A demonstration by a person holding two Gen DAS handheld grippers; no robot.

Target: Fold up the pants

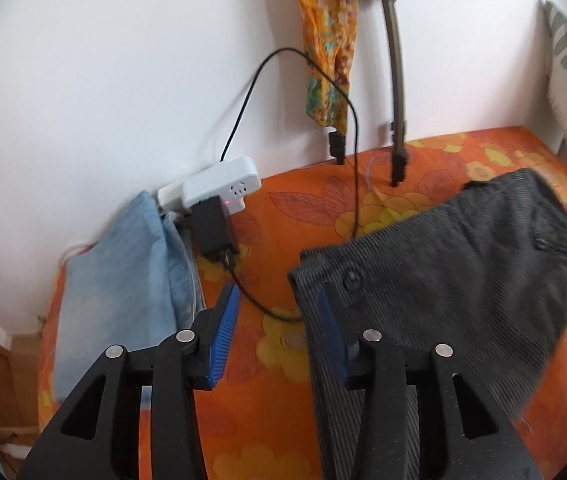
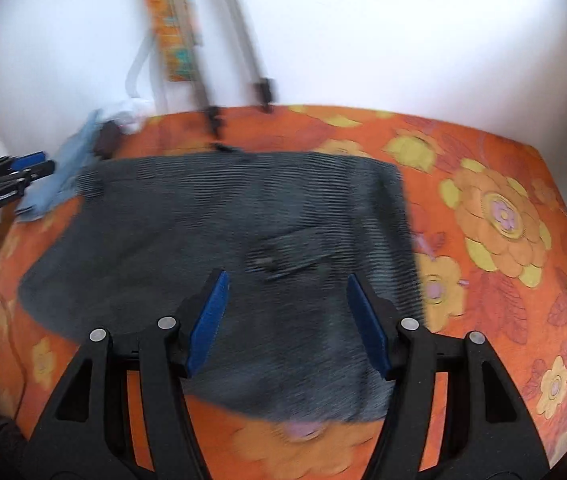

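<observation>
While both grippers hover with jaws spread and empty, dark pants lie flat on an orange flowered bed.

From our left gripper, blue pads apart, we look down at the waistband corner of the pants, its button just beyond the right pad; a black cable runs between the pads toward a white power strip, and folded blue jeans lie further left by the wall. Our right gripper, equally wide, hangs above the pants, which spread across the bedspread; this view is blurred. We judge the ribbed cloth soft, limp and fairly thick, not slippery. The waistband, stiffer and layered, looks the best place to pinch, clear of the cable.
</observation>
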